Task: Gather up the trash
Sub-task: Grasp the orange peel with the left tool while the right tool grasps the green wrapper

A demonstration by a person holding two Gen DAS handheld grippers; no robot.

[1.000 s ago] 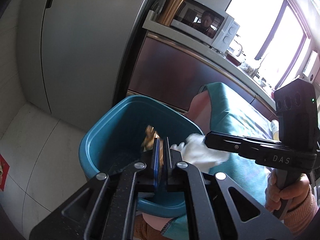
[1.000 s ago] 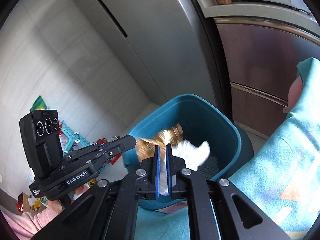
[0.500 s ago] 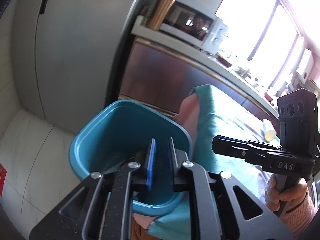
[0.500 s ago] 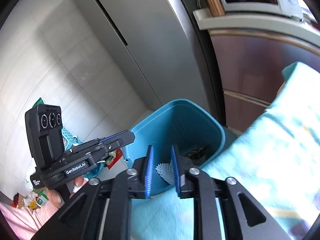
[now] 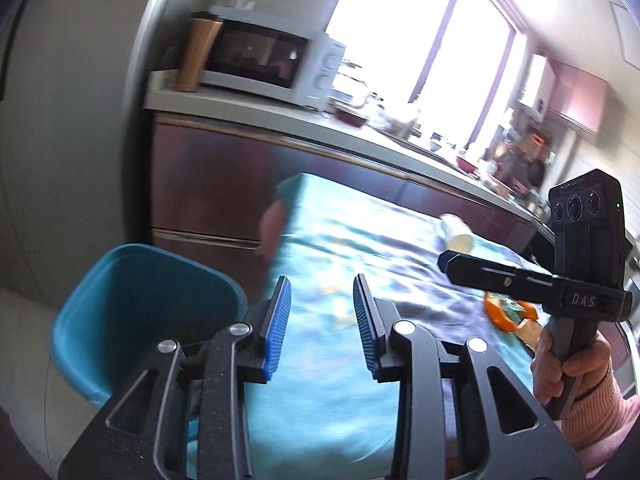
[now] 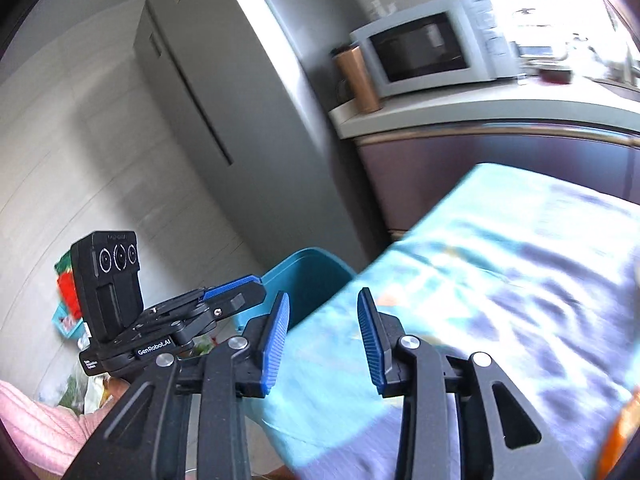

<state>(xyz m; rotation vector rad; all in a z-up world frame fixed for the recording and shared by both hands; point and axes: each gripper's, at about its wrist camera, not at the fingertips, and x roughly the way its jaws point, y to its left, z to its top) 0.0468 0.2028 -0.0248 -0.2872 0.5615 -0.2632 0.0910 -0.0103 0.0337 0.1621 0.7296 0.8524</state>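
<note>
The blue trash bin point(image 5: 132, 300) stands on the floor at the table's left end, with its rim point(image 6: 308, 276) also peeking behind my right fingers. My left gripper point(image 5: 320, 292) hovers over the teal tablecloth point(image 5: 320, 400), its jaws opening with nothing between them. My right gripper point(image 6: 322, 300) is also over the cloth, jaws opening and empty; in the left wrist view it point(image 5: 446, 260) sits to the right. On the cloth lie a tipped paper cup point(image 5: 458, 234) and an orange wrapper point(image 5: 506, 314), partly hidden behind the right gripper.
A grey fridge point(image 6: 224, 92) stands behind the bin. The counter point(image 5: 280, 120) carries a microwave point(image 5: 264, 64) and a copper tumbler point(image 5: 200, 54). Colourful clutter point(image 6: 66, 288) lies on the floor at the left. A hand in a pink sleeve point(image 5: 576, 376) holds the right gripper.
Both grippers let go of the gold wrapper and the white tissue over the bin, opened, rose and swung right from the bin to above the tablecloth.
</note>
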